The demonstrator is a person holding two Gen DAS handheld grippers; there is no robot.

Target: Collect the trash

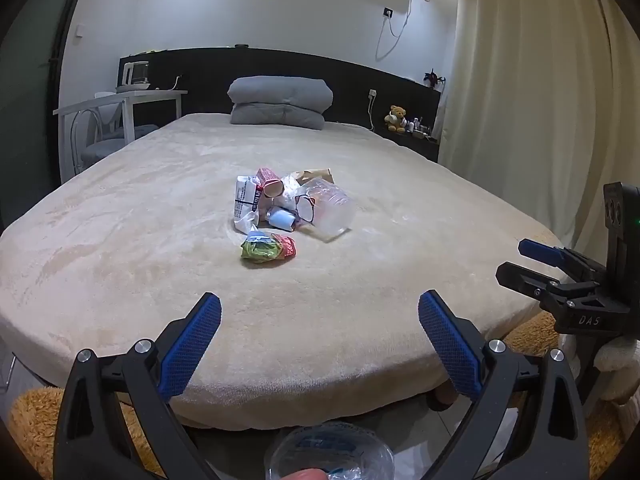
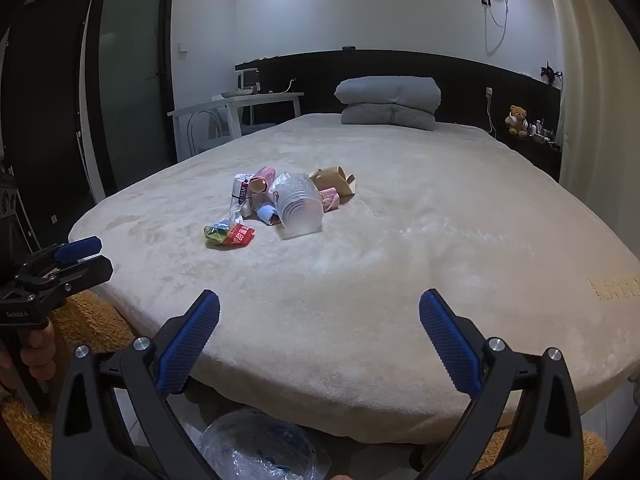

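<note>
A heap of trash (image 1: 286, 208) lies in the middle of the beige bed (image 1: 160, 208): a clear plastic cup (image 1: 330, 210), a white wrapper (image 1: 245, 200), a pink paper tube (image 1: 269, 180), a small blue cup (image 1: 282, 219), a brown paper piece (image 1: 316, 175) and a green-red snack wrapper (image 1: 267, 249) nearest me. The heap also shows in the right wrist view (image 2: 280, 204). My left gripper (image 1: 320, 320) is open and empty, short of the bed's near edge. My right gripper (image 2: 320, 316) is open and empty, level with it on the right.
A clear plastic bag (image 1: 328, 454) sits on the floor below the grippers. A folded grey quilt (image 1: 280, 102) lies at the bed's head. A white desk and chair (image 1: 120, 116) stand at the left, curtains (image 1: 520, 80) at the right, and an orange shaggy rug (image 1: 32, 420) below.
</note>
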